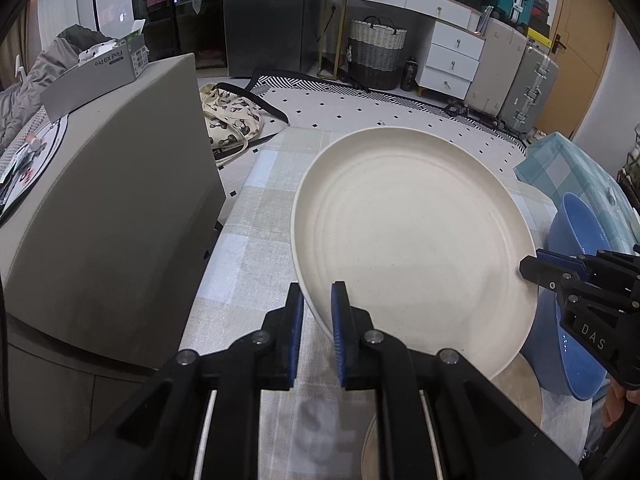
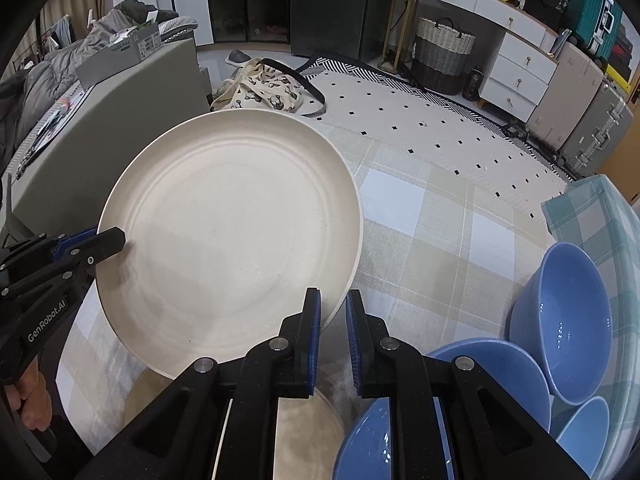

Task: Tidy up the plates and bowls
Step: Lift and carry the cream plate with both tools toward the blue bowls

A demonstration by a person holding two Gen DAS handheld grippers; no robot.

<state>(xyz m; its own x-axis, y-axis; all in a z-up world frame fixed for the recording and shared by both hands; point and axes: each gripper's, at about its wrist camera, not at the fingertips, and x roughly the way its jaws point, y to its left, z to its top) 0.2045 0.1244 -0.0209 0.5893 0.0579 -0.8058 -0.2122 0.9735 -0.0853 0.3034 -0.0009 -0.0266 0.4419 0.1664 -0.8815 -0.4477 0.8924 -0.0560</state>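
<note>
The left gripper pinches the near left rim of the cream plate, and the plate hangs tilted above the checked tablecloth, clear of a second cream plate lying flat beneath it. The right gripper clamps the opposite rim, likely so the wide plate stays steady on two grips. Further right, blue bowls crowd together, leaning on each other, apparently awaiting stacking.

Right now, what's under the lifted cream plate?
Below the plate, held at opposite rims by both hand-held grippers, another beige plate lies on the checked cloth. Only its near part shows; the rest is covered by the plate and gripper bodies.
</note>
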